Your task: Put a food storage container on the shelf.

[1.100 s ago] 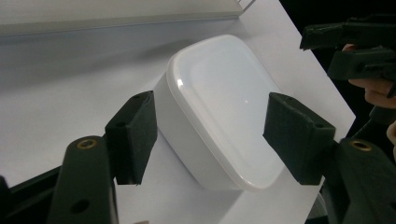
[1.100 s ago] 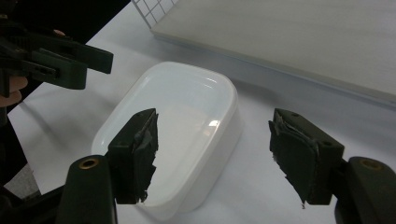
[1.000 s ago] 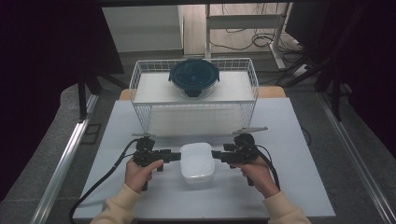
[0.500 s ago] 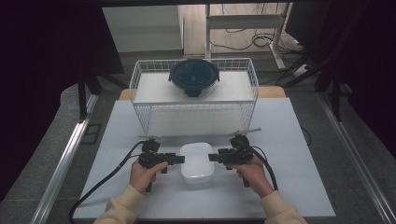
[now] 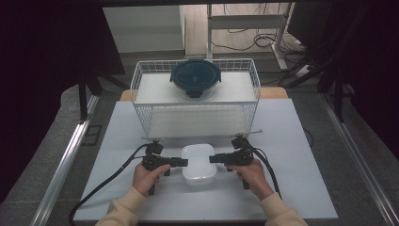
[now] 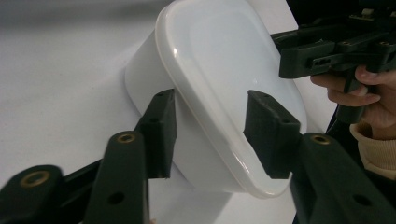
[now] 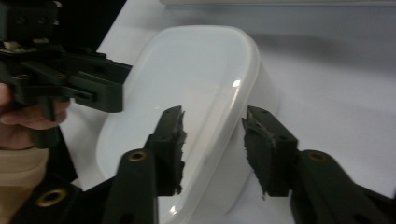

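- The left gripper [image 5: 182, 162] stands at the left edge of the white lidded box [image 5: 199, 163]; its jaws have just been closing, with the rim between them – in the left gripper view a gap is visible at both pads, so it does not yet grip.
- The box sits on the white table [image 5: 291, 188], in front of the wire basket [image 5: 141, 94].
- The right gripper [image 5: 214, 159] is at the right edge; its jaws have also just been closing around the rim, not yet pressing.
- The step, I judge, is grasping from both sides – next both should clamp evenly, then lift level.

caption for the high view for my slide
Two hand-held grippers closing on a white lidded box before a wire basket.
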### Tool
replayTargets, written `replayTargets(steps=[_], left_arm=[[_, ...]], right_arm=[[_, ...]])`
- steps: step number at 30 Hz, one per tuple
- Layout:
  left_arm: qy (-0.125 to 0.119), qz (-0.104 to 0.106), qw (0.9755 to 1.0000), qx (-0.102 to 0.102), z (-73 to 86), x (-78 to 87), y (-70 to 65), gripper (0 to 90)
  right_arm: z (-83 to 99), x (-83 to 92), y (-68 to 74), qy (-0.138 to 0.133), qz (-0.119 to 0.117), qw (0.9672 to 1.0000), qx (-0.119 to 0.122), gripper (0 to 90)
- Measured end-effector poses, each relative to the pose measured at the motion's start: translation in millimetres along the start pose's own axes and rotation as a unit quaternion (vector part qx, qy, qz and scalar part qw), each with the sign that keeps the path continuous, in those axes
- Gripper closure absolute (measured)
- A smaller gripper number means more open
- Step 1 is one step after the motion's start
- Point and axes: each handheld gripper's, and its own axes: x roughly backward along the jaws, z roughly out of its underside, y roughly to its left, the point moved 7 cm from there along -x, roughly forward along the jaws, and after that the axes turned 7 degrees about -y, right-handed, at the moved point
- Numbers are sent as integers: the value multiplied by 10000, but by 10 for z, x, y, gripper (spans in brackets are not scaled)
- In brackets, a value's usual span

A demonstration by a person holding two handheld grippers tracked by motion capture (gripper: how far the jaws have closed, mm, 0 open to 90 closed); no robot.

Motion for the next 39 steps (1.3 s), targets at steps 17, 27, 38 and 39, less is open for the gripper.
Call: replayTargets(steps=[17,27,38,39], left_arm=[[-366,123,9993,10,-6,163,-133,756],[-399,138,9989,-197,10,209,-178,801],[-641,258,9961,-556,-100,408,-365,807],[-676,258,9956,-593,-119,432,-388,807]], right_arm=[[27,205,89,-244,-145,9989,-371,765],[17,271,165,-370,-54,9993,68,792],[-94,411,359,-637,-178,9969,437,792],[-113,426,389,-672,-184,9964,481,792]])
